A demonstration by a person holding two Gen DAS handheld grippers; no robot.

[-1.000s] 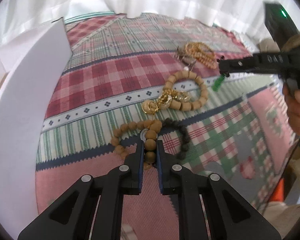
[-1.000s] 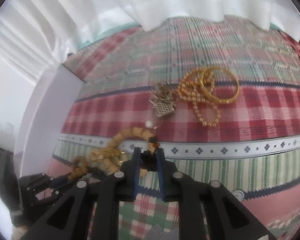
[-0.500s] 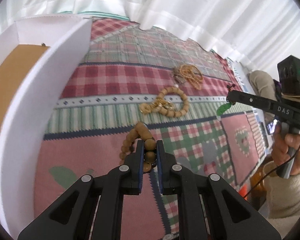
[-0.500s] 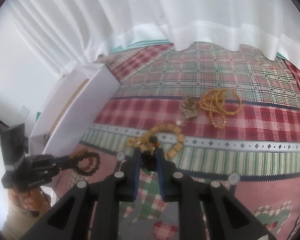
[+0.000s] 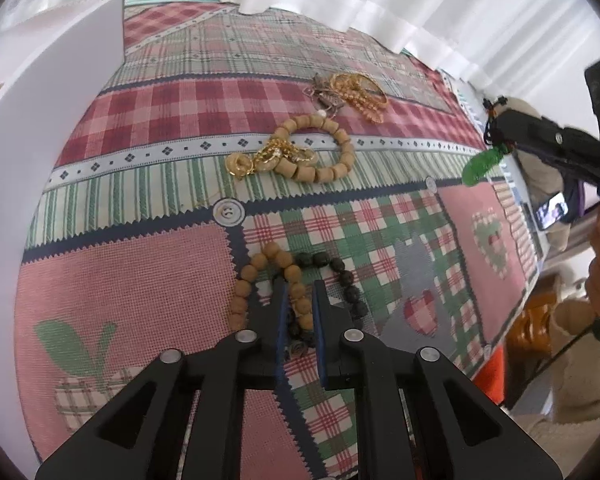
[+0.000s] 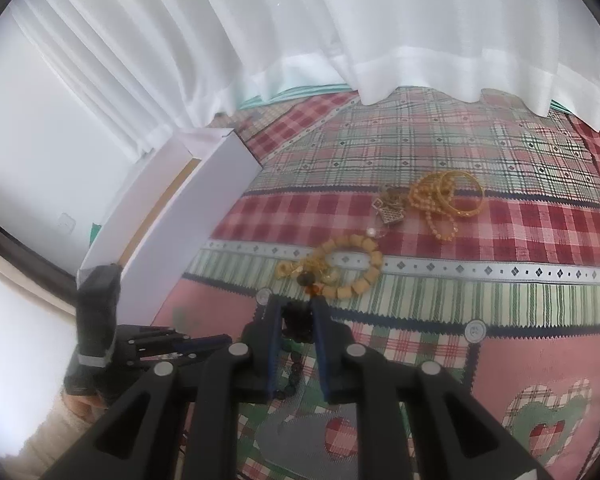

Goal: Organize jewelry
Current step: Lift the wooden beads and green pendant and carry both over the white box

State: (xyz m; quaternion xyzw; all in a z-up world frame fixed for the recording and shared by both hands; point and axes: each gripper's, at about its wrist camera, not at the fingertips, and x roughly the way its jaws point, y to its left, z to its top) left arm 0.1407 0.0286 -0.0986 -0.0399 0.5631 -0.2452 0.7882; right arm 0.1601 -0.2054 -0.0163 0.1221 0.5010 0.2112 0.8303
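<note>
- My left fingers (image 5: 300, 312), at the bottom centre of the left wrist view, are clamped on a strand of round tan wooden beads (image 5: 296, 280); a strand of dark bumpy beads (image 5: 346, 276) curves just beside them on the right.
- My right fingers (image 6: 296, 320), at the bottom centre of the right wrist view, are closed on a dark cord with small dark beads (image 6: 296, 330); in the left wrist view a green leaf-shaped pendant (image 5: 480, 164) hangs below their tips at the right edge.
- Both sit over a patchwork-print tablecloth (image 5: 120, 280) covering the tabletop.
- Farther out, mid-frame, lies a bracelet of chunky tan cylinder beads (image 5: 336, 148) with a tangle of gold chain and rings (image 5: 276, 154) touching its left side.
- Beyond that, a heap of gold bangles and small gold beads (image 5: 360, 90) rests beside a silvery charm (image 5: 328, 98).
- A white open box (image 6: 204, 208) stands at the cloth's left edge.
- White curtains (image 6: 340, 20) hang across the top.
</note>
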